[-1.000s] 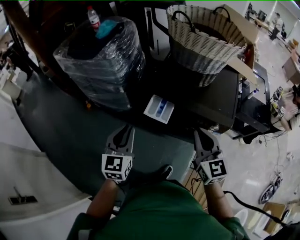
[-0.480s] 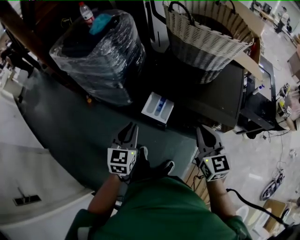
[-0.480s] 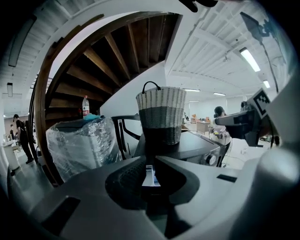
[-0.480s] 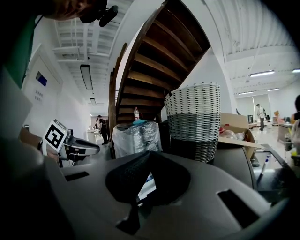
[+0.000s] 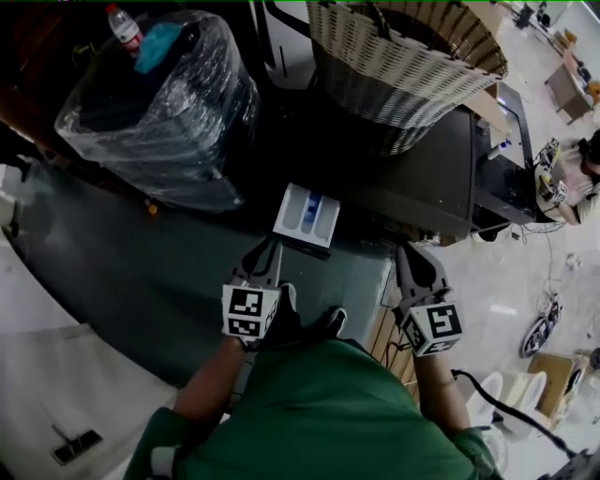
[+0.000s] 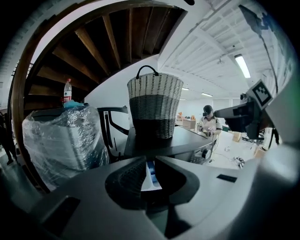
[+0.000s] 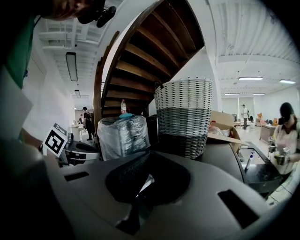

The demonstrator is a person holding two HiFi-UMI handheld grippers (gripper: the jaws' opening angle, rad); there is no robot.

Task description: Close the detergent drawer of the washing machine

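The washing machine (image 5: 427, 183) is the dark box at the middle right of the head view. Its white detergent drawer (image 5: 305, 214), with a blue insert, stands pulled out toward me. My left gripper (image 5: 269, 246) is shut, its tips just short of the drawer's front edge. In the left gripper view a sliver of the drawer (image 6: 151, 177) shows through the slit between the jaws of the left gripper (image 6: 149, 161). My right gripper (image 5: 409, 253) is shut and holds nothing, to the right of the drawer near the machine's front. The right gripper (image 7: 149, 158) points at the basket.
A woven basket (image 5: 403, 56) sits on top of the washing machine. A plastic-wrapped bundle (image 5: 155, 112) with a bottle (image 5: 122, 26) on it stands to the left. A wooden staircase (image 7: 154, 47) rises behind. A person (image 7: 283, 140) stands at the right. My shoes (image 5: 309, 323) are on the grey-green floor (image 5: 122, 272).
My left gripper has moved forward until its tips are almost at the drawer's front edge. The right gripper has stayed close to where it was. The drawer is still out.
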